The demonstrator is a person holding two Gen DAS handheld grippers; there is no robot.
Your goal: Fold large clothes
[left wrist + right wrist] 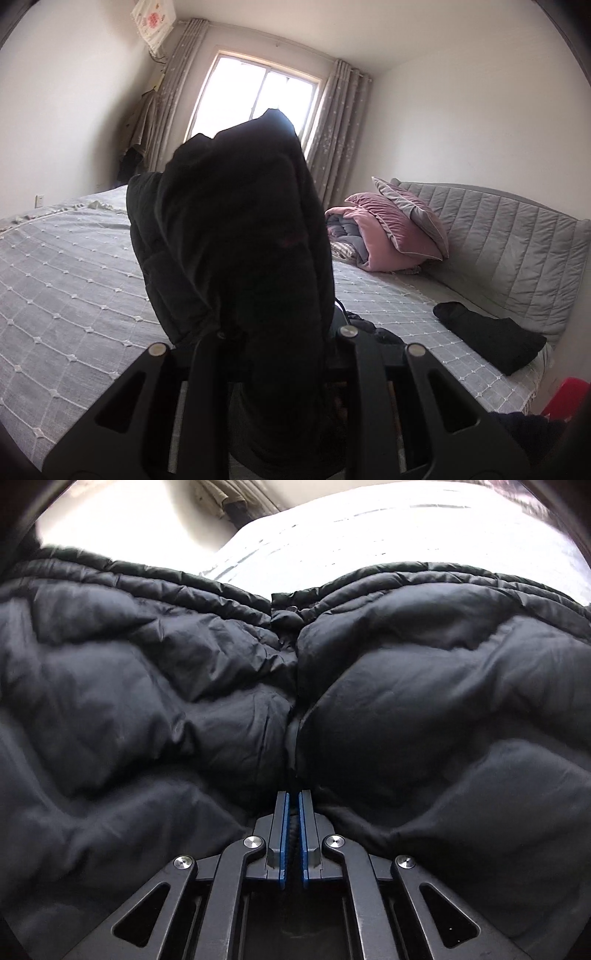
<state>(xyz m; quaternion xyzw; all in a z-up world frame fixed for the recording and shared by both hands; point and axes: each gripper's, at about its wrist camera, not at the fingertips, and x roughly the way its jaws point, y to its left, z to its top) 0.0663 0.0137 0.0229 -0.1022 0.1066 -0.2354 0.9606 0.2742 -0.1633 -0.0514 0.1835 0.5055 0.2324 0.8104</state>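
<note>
A large black puffer jacket [236, 236] is the garment. In the left wrist view a bunched part of it stands up between the fingers of my left gripper [284, 354], covering the fingertips; the gripper is shut on it, above the bed. In the right wrist view the quilted black jacket [147, 686] fills the frame. My right gripper [293, 801] has its blue-padded fingers nearly together, pinching a fold of the jacket along its middle seam.
The bed has a grey quilted cover [66, 273] and a grey padded headboard [509, 243]. A pink duvet and pillows [388, 229] lie by the headboard. A folded black garment [491, 336] lies at the right. A window [255, 92] with curtains is behind.
</note>
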